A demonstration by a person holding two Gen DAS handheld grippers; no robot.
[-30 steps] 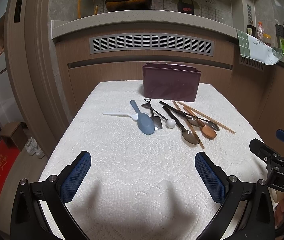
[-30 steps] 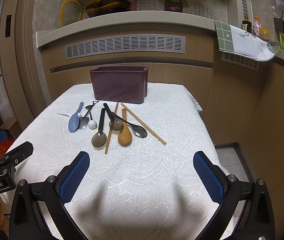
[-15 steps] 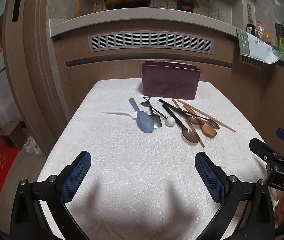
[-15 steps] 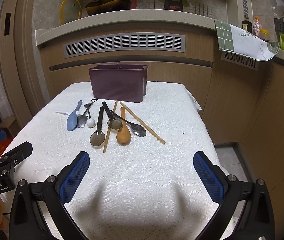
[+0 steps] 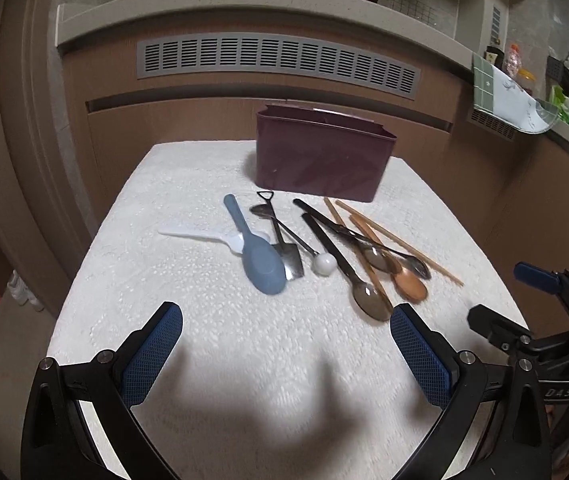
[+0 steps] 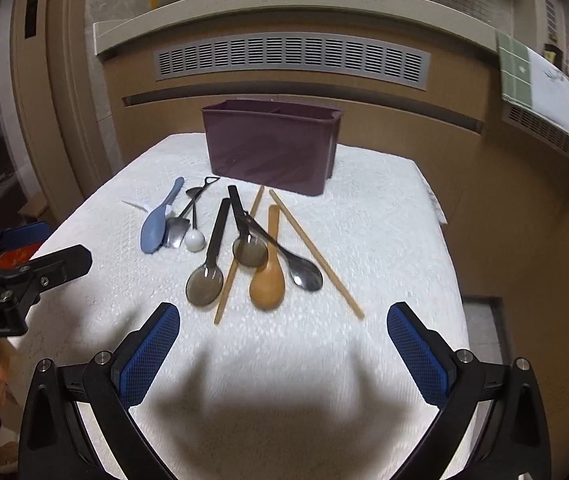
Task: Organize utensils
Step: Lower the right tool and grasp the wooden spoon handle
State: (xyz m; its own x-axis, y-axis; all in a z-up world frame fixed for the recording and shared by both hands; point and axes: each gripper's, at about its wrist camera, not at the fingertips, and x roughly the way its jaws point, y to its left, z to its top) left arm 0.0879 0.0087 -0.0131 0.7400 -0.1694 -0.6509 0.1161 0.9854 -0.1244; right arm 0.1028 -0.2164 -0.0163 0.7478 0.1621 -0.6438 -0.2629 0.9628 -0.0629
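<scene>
Task unstarted — we see all utensils (image 6: 240,240) loose on table (image 6: 384,240), bin (image 6: 270,144) unfilled; both hand-held grippers (image 5: 286,360) (image 6: 284,358) spread apart, holding nothing.

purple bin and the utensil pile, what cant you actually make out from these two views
- Purple bin interior: both wrist views sit too low; its front wall hides any contents. Only a divider edge shows in the right view.
- White plastic spoon: bowl end hidden under the blue scoop.
- Chopsticks: partly covered by crossing spoons.
- Counter items: cut off by the top edge, blurred.
</scene>
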